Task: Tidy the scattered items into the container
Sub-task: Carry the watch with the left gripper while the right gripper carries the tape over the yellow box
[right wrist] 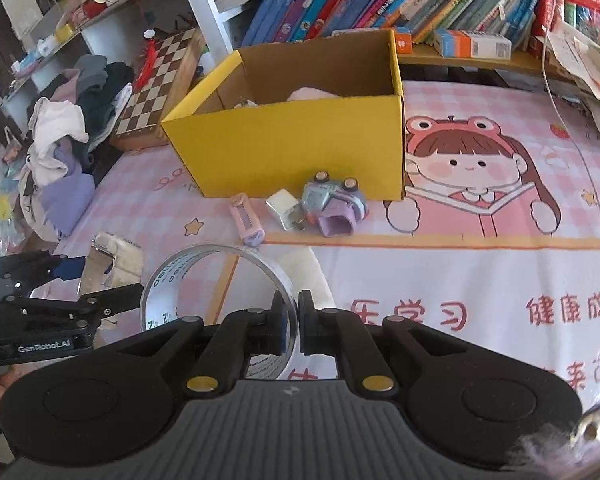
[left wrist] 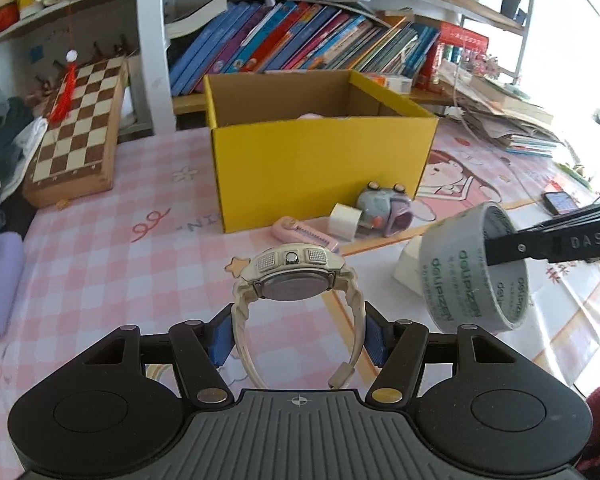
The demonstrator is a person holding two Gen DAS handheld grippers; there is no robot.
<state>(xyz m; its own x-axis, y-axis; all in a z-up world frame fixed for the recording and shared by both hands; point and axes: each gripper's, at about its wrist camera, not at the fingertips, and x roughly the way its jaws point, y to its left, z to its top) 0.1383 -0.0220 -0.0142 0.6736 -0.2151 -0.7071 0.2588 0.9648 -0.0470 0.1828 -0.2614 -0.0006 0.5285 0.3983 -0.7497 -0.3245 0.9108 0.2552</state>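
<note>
My left gripper [left wrist: 298, 336] is shut on the strap of a white digital watch [left wrist: 296, 276], held above the table; it also shows in the right wrist view [right wrist: 116, 258]. My right gripper [right wrist: 293, 320] is shut on the wall of a grey tape roll [right wrist: 216, 280], seen at the right of the left wrist view [left wrist: 476, 268]. The open yellow cardboard box [left wrist: 320, 168] stands ahead, with a pink item inside [right wrist: 312, 94]. In front of it lie a pink utility knife [right wrist: 246, 220], a small white tape roll [left wrist: 344, 220] and a grey-purple toy car [right wrist: 334, 202].
A chessboard box [left wrist: 76, 128] lies left of the yellow box, with a pile of clothes [right wrist: 68, 128] beyond it. Books [left wrist: 300, 40] fill the shelf behind. Stacked papers [left wrist: 508, 116] and a phone [left wrist: 560, 202] lie at the right. A white block [left wrist: 408, 268] sits under the tape roll.
</note>
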